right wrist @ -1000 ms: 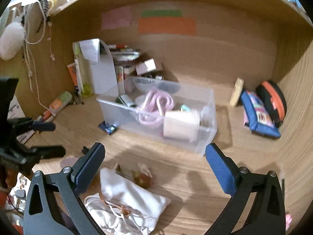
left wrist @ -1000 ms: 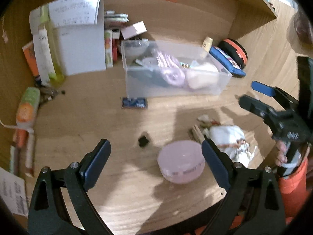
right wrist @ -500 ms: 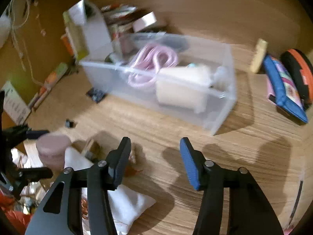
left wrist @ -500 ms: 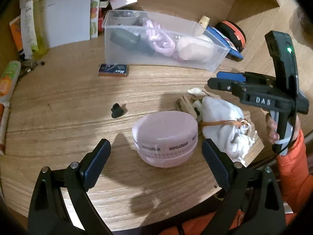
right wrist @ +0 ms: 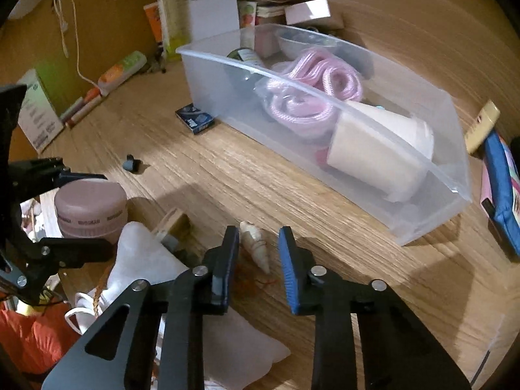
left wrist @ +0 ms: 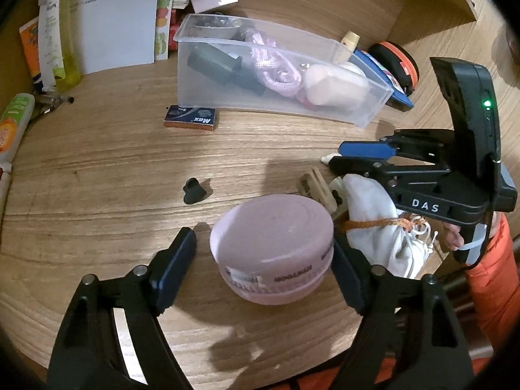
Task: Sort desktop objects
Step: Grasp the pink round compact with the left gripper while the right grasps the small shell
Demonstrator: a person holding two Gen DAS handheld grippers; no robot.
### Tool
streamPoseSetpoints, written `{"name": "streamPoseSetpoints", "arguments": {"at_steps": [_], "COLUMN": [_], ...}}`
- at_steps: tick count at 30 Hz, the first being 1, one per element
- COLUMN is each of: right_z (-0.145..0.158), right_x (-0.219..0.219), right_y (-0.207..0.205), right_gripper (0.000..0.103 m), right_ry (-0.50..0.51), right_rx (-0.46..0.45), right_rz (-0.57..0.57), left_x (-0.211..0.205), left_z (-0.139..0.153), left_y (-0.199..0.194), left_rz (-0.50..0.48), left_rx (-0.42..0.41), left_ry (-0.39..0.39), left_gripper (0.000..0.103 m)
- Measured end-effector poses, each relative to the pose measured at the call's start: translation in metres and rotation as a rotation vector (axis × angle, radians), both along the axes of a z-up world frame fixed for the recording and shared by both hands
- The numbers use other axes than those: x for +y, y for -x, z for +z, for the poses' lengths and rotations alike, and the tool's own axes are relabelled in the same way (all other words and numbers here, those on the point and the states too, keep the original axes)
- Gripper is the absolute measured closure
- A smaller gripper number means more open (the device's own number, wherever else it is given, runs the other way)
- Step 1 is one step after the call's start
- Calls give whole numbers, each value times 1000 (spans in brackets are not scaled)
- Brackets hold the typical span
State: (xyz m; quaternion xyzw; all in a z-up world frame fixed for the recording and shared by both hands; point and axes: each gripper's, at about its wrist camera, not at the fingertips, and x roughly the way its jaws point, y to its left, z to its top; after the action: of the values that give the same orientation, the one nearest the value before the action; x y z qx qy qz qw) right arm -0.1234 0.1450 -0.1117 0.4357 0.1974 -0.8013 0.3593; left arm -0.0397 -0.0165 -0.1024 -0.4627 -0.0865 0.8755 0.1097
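Observation:
A round pink jar (left wrist: 273,247) stands on the wooden desk, between the fingers of my left gripper (left wrist: 263,260). The right pad touches its side; the left pad stands a small gap off. The jar also shows in the right wrist view (right wrist: 91,208). My right gripper (right wrist: 258,260) is narrowly open and empty, low over a small pale shell (right wrist: 255,243) beside a white drawstring pouch (right wrist: 143,260). It also shows in the left wrist view (left wrist: 360,156). A clear plastic bin (left wrist: 325,110) behind holds pink rope and a cream roll.
A blue staple box (left wrist: 190,117) and a small black cap (left wrist: 193,191) lie on the desk. A wooden clip (left wrist: 317,188) lies by the pouch. Books, papers and tubes crowd the back left; a blue pouch (right wrist: 500,175) and an orange-black case (left wrist: 395,65) sit at the right.
My left gripper has moved down to the pink jar and narrowed around it. My right gripper has narrowed from wide open and dropped toward the shell.

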Motion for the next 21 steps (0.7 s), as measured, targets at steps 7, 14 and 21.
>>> {"name": "streamPoseSetpoints", "arguments": {"at_steps": [7,14,21], "right_z": [-5,12,46], "right_x": [-3,10,34], "right_y": [3,7,12], "right_gripper": [88,88,88], "right_ry": [1,78,196], "right_rx": [-21,-14,16], "right_rz": [-1,-47,-105], "left_x": [1,-7,-16], "left_z": [-1,11,42], "left_y": [3,0,7], "left_rz": [11,41,59], "left_rx": [19,49,122], "left_ry": [-6,-10,8], "left_gripper": [39,40,40]}}
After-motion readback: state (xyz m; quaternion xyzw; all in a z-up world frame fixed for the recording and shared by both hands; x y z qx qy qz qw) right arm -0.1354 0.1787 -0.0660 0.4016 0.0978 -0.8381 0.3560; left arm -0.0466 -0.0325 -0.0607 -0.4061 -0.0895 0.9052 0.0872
